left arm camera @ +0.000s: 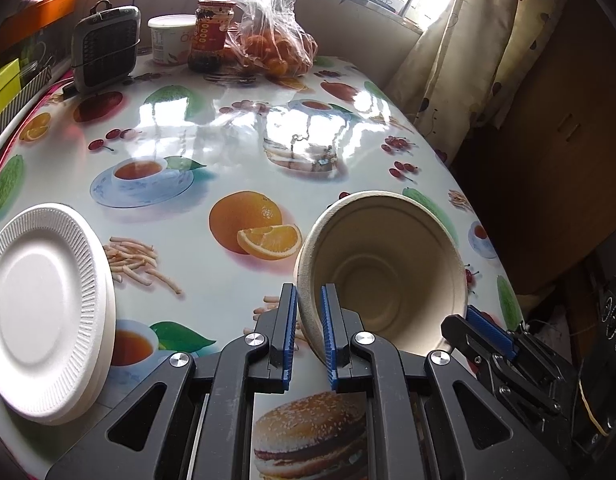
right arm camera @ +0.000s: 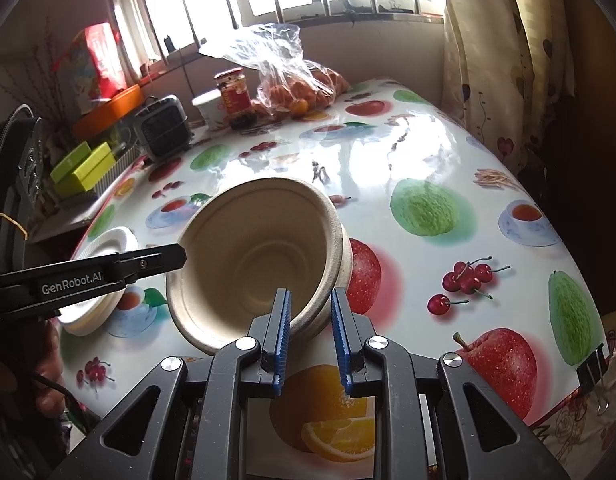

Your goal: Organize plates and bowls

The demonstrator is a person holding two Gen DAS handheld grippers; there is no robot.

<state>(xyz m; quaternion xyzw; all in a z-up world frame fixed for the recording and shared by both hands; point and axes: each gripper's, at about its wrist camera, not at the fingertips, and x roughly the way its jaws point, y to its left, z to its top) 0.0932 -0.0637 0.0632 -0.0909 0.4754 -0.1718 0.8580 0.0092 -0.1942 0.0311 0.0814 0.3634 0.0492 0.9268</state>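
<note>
A beige paper bowl (left arm camera: 382, 276) is tilted above the fruit-print table, its mouth toward the cameras. In the right wrist view it shows as a nested stack of bowls (right arm camera: 259, 256). My left gripper (left arm camera: 309, 332) is shut on the bowl's left rim. My right gripper (right arm camera: 309, 332) straddles the right rim, its fingers closed around the wall of the stack. In the left wrist view the right gripper's blue pad (left arm camera: 488, 330) shows at the bowl's right edge. A stack of white foam plates (left arm camera: 43, 308) lies at the left, also in the right wrist view (right arm camera: 103, 248).
At the table's far end stand a small black heater (left arm camera: 105, 54), a white tub (left arm camera: 171, 38), a red-labelled jar (left arm camera: 209, 34) and a plastic bag of oranges (left arm camera: 273, 40). A curtain (left arm camera: 480, 52) hangs at the right. Green boxes (right arm camera: 85, 168) sit on a side shelf.
</note>
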